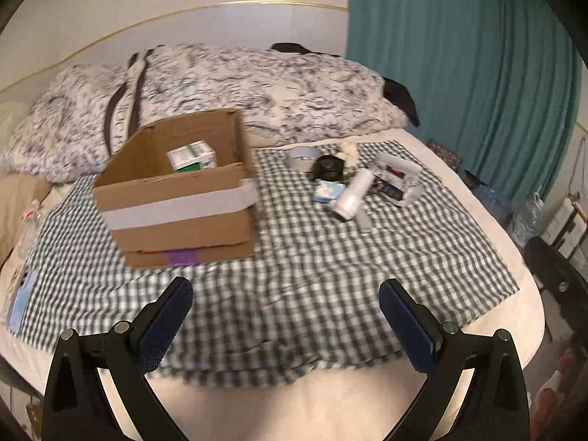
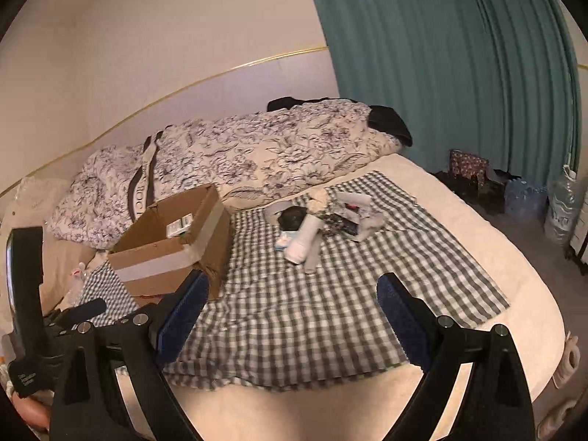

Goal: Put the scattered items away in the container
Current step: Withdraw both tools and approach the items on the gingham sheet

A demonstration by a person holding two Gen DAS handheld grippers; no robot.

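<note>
Brown cardboard box [image 1: 176, 191] taped grey, holding a green-and-white carton [image 1: 192, 156], sits left of the scattered pile [image 1: 352, 180] on checked cloth [image 1: 294, 275]; left gripper [image 1: 286, 321] and right gripper [image 2: 290, 318] both gape empty.

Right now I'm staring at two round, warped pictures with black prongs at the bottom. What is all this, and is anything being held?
There is no robot here: a person holds a hand tool with two fingers in each hand, and a wide-angle camera on each tool looks along those fingers. One picture comes from the left gripper, the other from the right gripper. Both are open and hold nothing. They hover over a checked cloth spread on a bed. On it stands an open cardboard box with a green and white carton inside. Off to the right lies a small pile: a white roll, a dark round object, a blue and white packet and a clear pouch.
</note>
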